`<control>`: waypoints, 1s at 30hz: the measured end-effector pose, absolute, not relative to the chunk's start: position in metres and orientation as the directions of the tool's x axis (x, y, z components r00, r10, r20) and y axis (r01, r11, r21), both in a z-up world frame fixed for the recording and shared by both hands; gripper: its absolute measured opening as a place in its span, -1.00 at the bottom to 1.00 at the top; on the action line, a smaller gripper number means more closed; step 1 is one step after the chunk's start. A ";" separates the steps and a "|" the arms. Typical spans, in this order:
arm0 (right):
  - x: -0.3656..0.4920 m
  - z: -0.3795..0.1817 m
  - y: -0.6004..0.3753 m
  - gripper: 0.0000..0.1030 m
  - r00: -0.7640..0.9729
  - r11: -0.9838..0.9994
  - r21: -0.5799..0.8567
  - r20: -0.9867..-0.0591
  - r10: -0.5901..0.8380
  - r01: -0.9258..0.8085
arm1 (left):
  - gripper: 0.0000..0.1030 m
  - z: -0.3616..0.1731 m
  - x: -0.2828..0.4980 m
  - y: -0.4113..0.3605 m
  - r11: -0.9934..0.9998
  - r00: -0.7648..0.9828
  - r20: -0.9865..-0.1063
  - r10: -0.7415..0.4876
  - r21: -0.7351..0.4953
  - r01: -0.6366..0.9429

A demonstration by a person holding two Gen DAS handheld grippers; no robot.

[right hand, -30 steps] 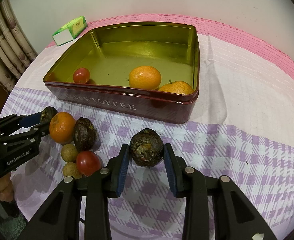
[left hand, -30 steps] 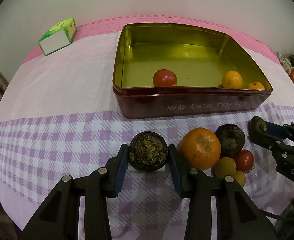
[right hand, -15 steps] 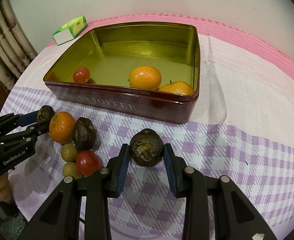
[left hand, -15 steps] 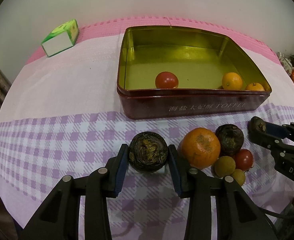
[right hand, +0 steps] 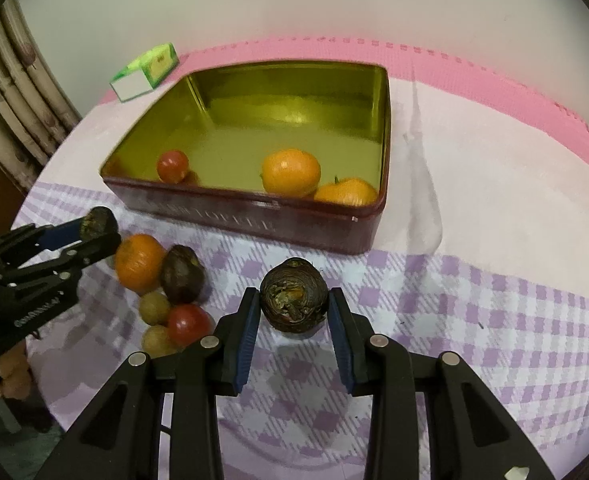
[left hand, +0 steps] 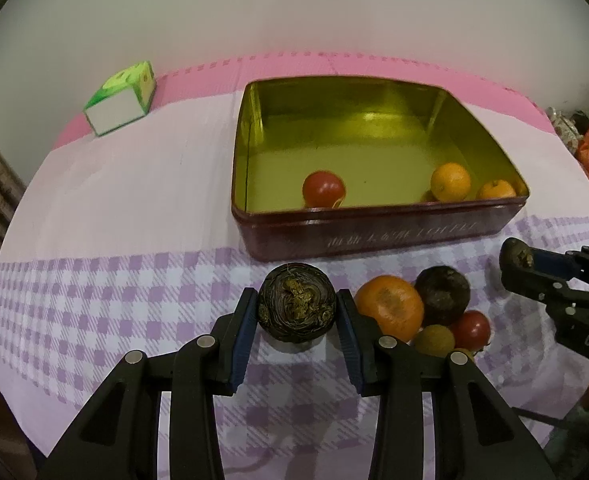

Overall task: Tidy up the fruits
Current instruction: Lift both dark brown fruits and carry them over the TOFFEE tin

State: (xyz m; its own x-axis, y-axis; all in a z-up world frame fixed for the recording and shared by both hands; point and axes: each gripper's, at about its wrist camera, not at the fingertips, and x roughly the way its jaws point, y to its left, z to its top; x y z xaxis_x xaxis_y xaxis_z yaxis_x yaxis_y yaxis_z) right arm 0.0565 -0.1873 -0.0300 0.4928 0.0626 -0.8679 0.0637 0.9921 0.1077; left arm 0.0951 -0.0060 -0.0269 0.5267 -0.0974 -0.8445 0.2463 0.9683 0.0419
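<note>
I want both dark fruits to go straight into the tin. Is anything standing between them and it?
Nothing visible does. The left gripper holds one dark fruit, the right gripper the other. Only bare cloth lies before the tin, whose near wall must be cleared. The fruit pile sits aside.

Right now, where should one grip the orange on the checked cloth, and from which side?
Probably from above, around its widest middle: the orange is round. Pads on the side facing the tin and the near side; a dark fruit crowds its right.
</note>
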 end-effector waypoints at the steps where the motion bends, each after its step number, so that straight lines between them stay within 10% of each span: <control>1: 0.056 -0.026 -0.188 -0.38 0.498 0.991 0.120 -0.864 0.073 0.063 | -0.22 -0.025 0.095 -0.006 0.967 0.533 -0.841 -0.100 0.044 0.250; 30: 0.132 -0.003 -0.202 -0.38 0.522 0.996 0.076 -0.852 0.040 0.046 | -0.22 -0.011 0.167 -0.032 0.968 0.544 -0.833 -0.099 0.047 0.248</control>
